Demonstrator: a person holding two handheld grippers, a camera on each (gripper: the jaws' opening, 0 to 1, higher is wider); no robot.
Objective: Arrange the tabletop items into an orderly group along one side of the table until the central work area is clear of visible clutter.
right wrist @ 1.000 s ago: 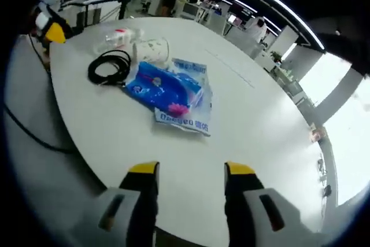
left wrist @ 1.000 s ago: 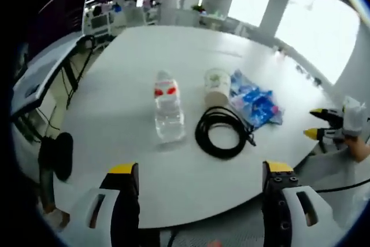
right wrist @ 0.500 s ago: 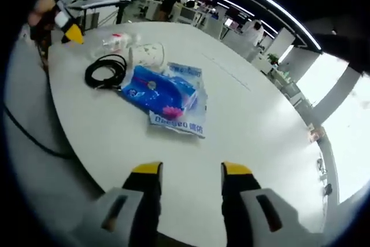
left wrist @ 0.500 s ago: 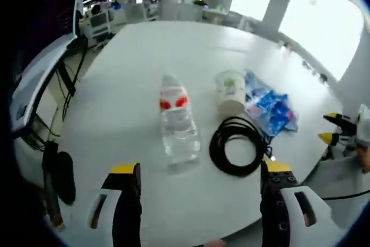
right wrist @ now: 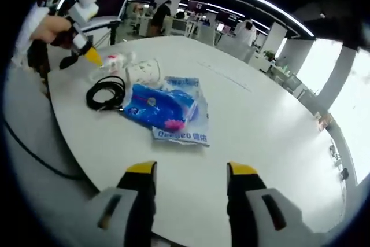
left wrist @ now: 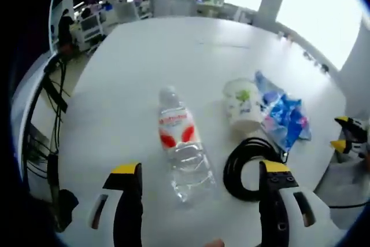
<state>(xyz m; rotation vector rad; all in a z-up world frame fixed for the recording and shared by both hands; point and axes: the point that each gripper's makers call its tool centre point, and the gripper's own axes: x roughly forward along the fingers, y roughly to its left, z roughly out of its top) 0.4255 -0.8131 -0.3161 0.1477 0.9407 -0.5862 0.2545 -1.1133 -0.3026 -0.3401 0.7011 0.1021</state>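
Observation:
A clear water bottle [left wrist: 182, 148] with a red label lies on the white table [left wrist: 173, 56], between the jaws of my open left gripper [left wrist: 198, 173] and just ahead of them. A paper cup [left wrist: 244, 107] lies on its side to its right, beside a blue tissue pack [left wrist: 283, 117] and a coiled black cable [left wrist: 245, 166]. My right gripper [right wrist: 189, 170] is open over the table's near edge [right wrist: 191, 201]. Ahead of it lie the tissue pack [right wrist: 165, 108], the cable [right wrist: 105, 93], the cup [right wrist: 144, 72] and the bottle [right wrist: 113, 62]. The left gripper [right wrist: 87, 50] hangs over the bottle.
Desks, monitors and chairs stand beyond the table's far side, with people among them. Black cords [left wrist: 55, 102] hang by the table's left edge. The right gripper's yellow tips [left wrist: 347, 134] show at the table's right edge. Bright windows line the far right.
My left gripper has moved forward over the table, so the bottle and cable now lie close between its jaws. The right gripper's view has shifted only slightly. Nothing on the table has moved.

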